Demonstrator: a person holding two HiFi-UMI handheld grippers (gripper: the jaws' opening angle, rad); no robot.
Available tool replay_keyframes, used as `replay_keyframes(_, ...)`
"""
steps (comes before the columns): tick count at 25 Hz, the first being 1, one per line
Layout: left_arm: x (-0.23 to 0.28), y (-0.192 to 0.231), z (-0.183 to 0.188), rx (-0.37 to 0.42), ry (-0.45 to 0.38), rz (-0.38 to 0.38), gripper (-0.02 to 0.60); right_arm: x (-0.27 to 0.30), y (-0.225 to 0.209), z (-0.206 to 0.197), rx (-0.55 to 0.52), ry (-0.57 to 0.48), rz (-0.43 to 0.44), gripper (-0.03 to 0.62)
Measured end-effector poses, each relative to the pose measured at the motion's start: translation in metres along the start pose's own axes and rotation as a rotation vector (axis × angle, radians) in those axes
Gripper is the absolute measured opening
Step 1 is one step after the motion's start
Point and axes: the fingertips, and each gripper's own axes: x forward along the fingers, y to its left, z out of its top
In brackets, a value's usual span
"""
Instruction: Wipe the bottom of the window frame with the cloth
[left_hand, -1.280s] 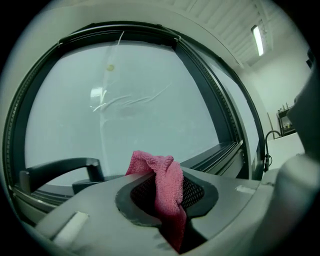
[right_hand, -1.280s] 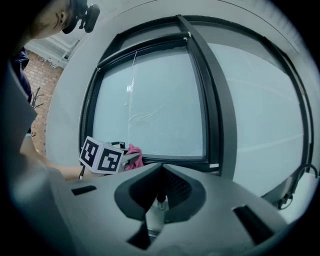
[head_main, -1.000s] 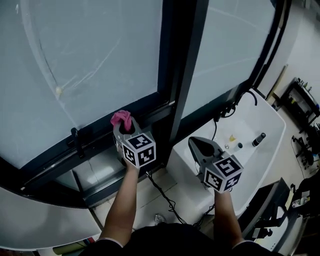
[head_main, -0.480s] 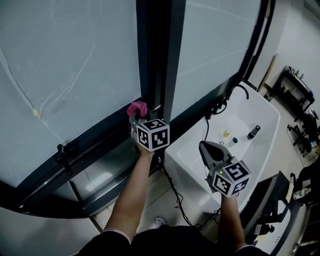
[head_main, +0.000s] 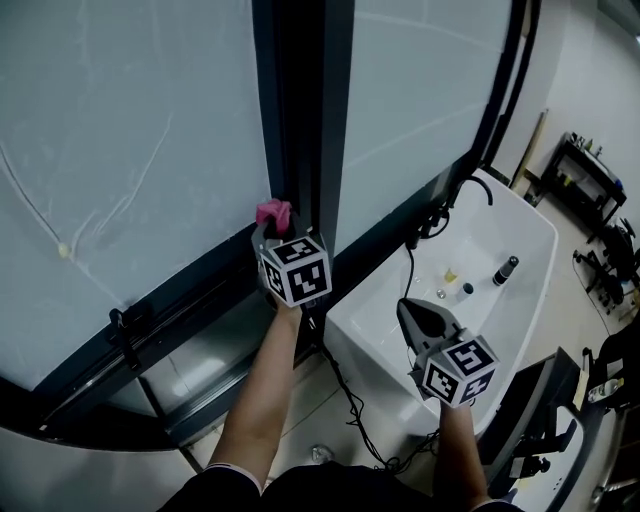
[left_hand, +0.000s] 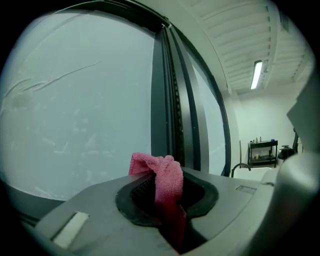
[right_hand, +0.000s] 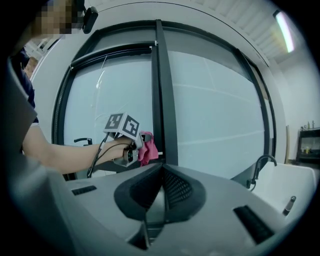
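Observation:
A pink cloth (head_main: 273, 213) is pinched in my left gripper (head_main: 272, 228), which is shut on it. The cloth (left_hand: 162, 185) bunches up between the jaws, right by the dark vertical window post (head_main: 300, 120), where the post meets the bottom of the window frame (head_main: 190, 290). From the right gripper view the cloth (right_hand: 146, 148) touches the post's foot. My right gripper (head_main: 413, 313) hangs lower right over the white sink (head_main: 520, 260), its jaws closed together on nothing.
A black window handle (head_main: 125, 325) sits on the bottom frame at left. A black tap (head_main: 478, 190) rises at the sink's back, a dark bottle (head_main: 503, 270) stands in the basin. A cable (head_main: 345, 385) trails down the floor. Shelving (head_main: 590, 165) stands far right.
My left gripper has carried the cloth rightward along the bottom frame to the vertical post. The right gripper has sunk lower over the sink.

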Motion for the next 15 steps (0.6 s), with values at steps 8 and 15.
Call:
replay_keyframes(8, 0.037, 0.026, -0.027, 0.124, 0.256, 0.074, 0.086, -0.003, -0.004, -0.002, 0.018, -0.008, -0.008, 0.002)
replay_keyframes(15, 0.03, 0.03, -0.032, 0.28, 0.358, 0.04, 0.085, 0.003, 0.006, 0.003, 0.018, -0.024, 0.022, 0.002)
